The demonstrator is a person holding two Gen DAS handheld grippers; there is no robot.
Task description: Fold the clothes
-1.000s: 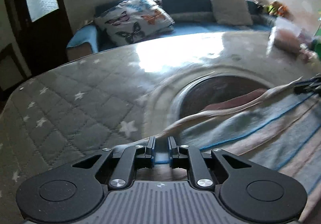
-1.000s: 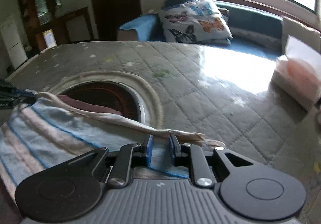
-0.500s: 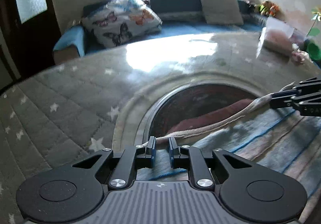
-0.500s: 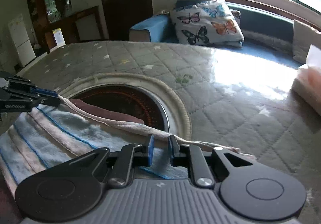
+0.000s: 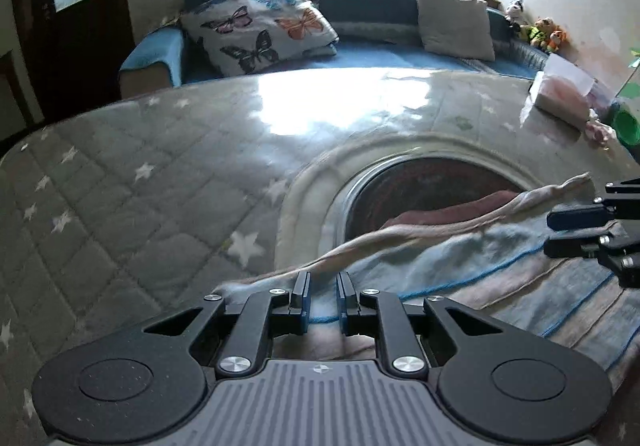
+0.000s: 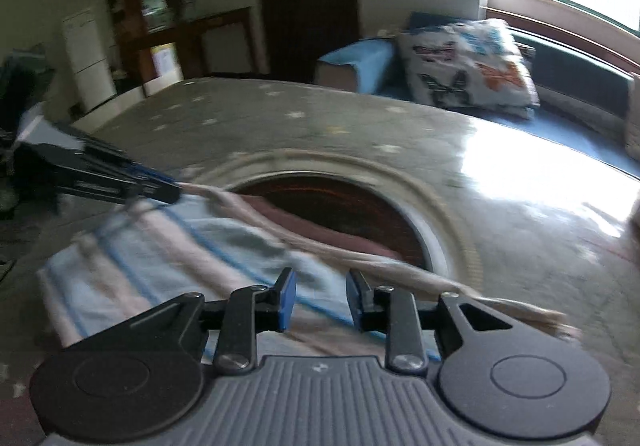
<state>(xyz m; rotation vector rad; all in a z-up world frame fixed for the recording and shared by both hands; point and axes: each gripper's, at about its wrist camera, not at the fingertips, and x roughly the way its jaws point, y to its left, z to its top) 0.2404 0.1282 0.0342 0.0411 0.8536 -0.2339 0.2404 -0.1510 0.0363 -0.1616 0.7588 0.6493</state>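
A striped cloth (image 5: 500,266), light blue and pink with thin blue lines, lies spread on the quilted table cover, partly over a round dark-red inset. My left gripper (image 5: 322,300) is shut on one corner of the cloth's cream hem. The right wrist view shows that gripper (image 6: 160,188) at the left, pinching the hem. My right gripper (image 6: 320,304) hovers over the opposite end of the striped cloth (image 6: 180,246). Its jaws are opening, and the fabric lies between and below them with the pads off it. In the left wrist view the right gripper (image 5: 568,232) shows at the right edge with its fingers apart.
The grey star-quilted cover (image 5: 140,206) has a round dark-red inset (image 5: 432,186), and a maroon cloth (image 5: 460,210) lies under the striped one. A clear box (image 5: 560,98) stands at the far right. Beyond the table is a blue sofa with a butterfly cushion (image 5: 256,30).
The right gripper's jaws have spread apart and let go of the cloth's hem, and that gripper has swung sideways. The left gripper keeps its grip on the corner.
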